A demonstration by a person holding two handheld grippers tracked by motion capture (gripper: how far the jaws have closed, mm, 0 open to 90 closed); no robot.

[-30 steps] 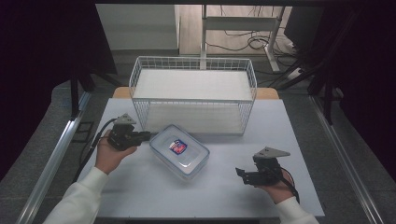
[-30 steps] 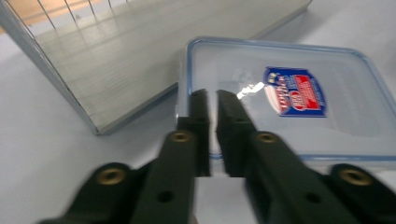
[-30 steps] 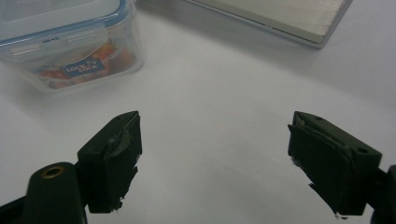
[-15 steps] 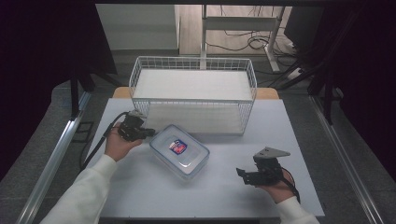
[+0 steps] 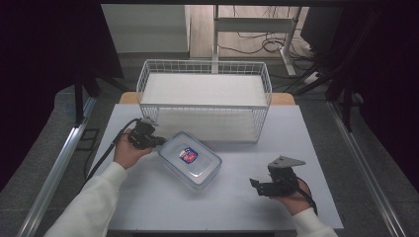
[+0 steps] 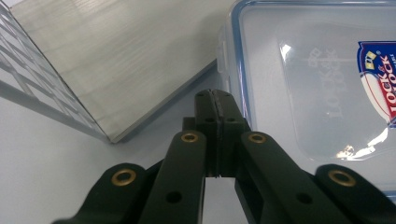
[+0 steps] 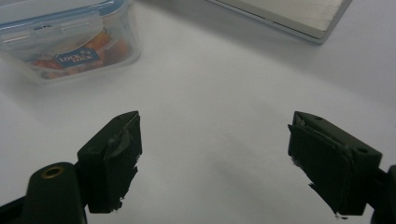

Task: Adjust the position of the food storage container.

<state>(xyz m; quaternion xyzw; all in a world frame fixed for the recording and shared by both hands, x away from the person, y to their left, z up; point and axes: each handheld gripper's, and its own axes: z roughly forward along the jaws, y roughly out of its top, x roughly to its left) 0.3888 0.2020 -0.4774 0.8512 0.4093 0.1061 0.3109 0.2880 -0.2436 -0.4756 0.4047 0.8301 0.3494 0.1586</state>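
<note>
A clear plastic food box (image 5: 190, 159) with a blue-rimmed lid and a red and blue label lies flat in the middle of the white table. My left gripper (image 5: 159, 141) is shut with nothing between its jaws, its tips right at the box's left end. In the left gripper view the closed jaws (image 6: 216, 95) point at the side clip of the box (image 6: 317, 84). My right gripper (image 5: 253, 182) rests low on the table to the right of the box, jaws wide open and bare. The right gripper view has the open jaws (image 7: 215, 140) over bare table and the box (image 7: 65, 37) at upper left.
A white wire basket (image 5: 205, 101) stands at the back of the table, just behind the box and the left gripper. The table's front edge (image 5: 222, 228) is close under both forearms. Black cables trail from each gripper.
The left hand has moved right and a little down, bringing its shut gripper up to the box's left end. The right hand and the box have stayed where they were.
</note>
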